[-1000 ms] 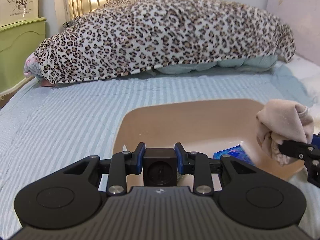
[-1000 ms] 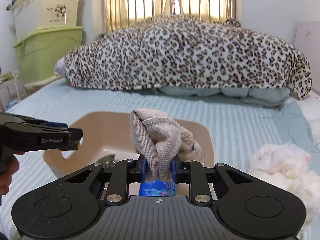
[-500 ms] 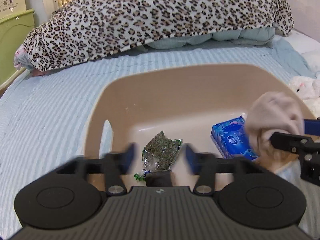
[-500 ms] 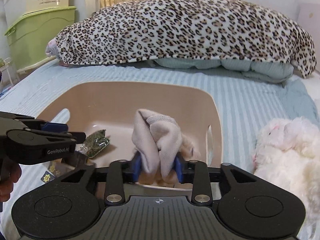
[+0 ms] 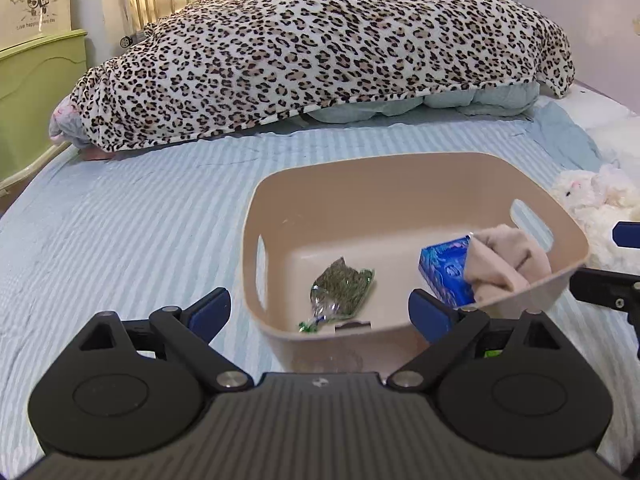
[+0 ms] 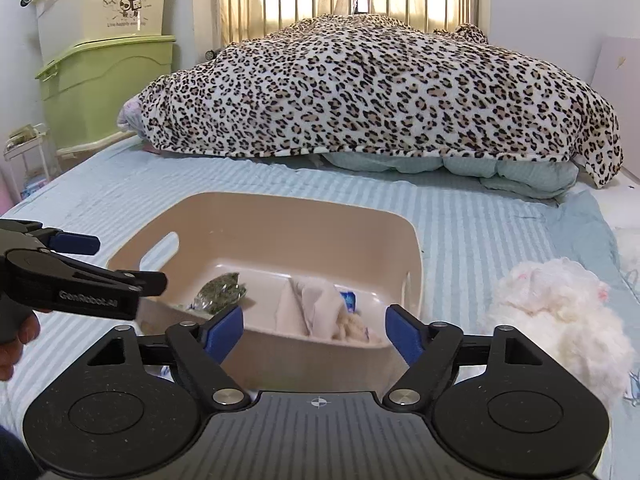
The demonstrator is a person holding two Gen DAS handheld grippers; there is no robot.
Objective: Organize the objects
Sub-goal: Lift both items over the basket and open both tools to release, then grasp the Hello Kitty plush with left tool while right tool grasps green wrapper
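My left gripper (image 5: 320,312): jaws opening, already spread wide, nothing pinched; the near wall of the bin sits in the gap between the blue pads.
My right gripper (image 6: 314,330): jaws opening too, wide apart, pinching nothing; the bin's near rim shows between them.
Bin (image 5: 400,172): beige plastic tub with slot handles, resting on the bed (image 5: 140,232), a striped pale-blue sheet.
Beige cloth (image 5: 504,264): lying loose inside the bin at its right side, draped partly over the blue packet (image 5: 444,268); free of both grippers.
Green herb bag (image 5: 344,284): flat on the bin floor, left of the blue packet and apart from it.
Small dark item: at the bin's near wall, mostly hidden; I cannot tell what it is.
White plush toy (image 6: 560,312): on the bed just right of the bin, outside it.
Background: leopard-print blanket (image 6: 380,88) heaped across the far end of the bed; green storage box (image 6: 104,88) stacked under a cream one at the left.
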